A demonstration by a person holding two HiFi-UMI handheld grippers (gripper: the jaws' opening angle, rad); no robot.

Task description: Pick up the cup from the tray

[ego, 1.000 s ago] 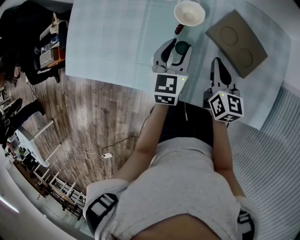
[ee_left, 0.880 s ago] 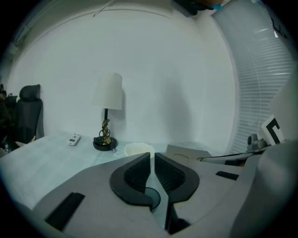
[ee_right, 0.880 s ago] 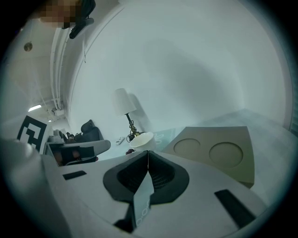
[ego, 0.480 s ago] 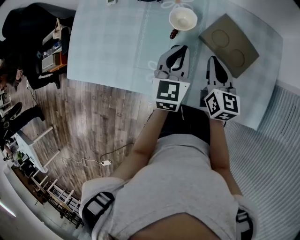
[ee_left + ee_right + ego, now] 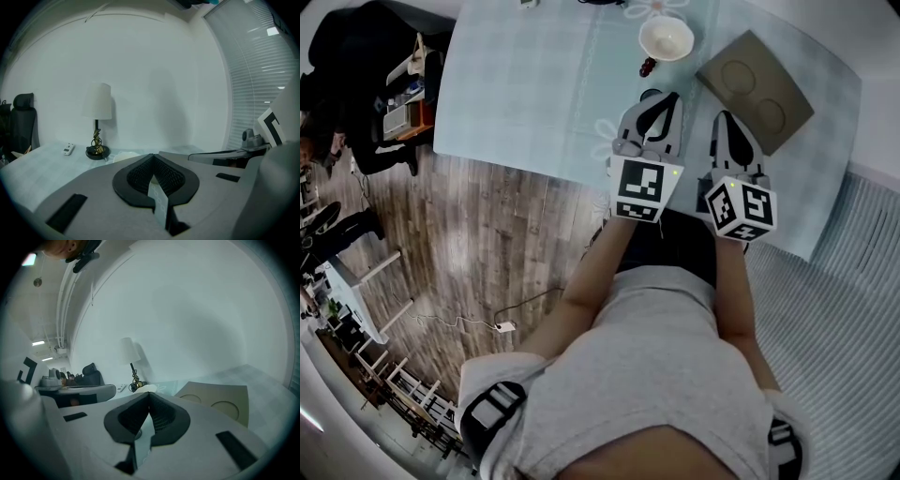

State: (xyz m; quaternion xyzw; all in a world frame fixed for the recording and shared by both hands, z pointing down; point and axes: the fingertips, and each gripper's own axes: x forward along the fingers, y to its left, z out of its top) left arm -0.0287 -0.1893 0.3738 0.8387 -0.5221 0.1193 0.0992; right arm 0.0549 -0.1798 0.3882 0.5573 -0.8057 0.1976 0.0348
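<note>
Both wells of the tray (image 5: 757, 80) are empty. Beside it, the left gripper (image 5: 152, 155) and right gripper (image 5: 149, 393) have jaws closed on nothing. A dark shape left of the tray may be the cup (image 5: 650, 94); lifting away now would leave it behind.

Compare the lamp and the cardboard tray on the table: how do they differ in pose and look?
Pose: the lamp stands upright, while the cardboard tray lies flat.
Look: the lamp has a white shade on a thin dark stem; the tray is plain brown.
Shape: the lamp's shade is round, while the tray is a four-cornered slab with two round hollows, both empty.
Shared: both rest on the pale blue table.
</note>
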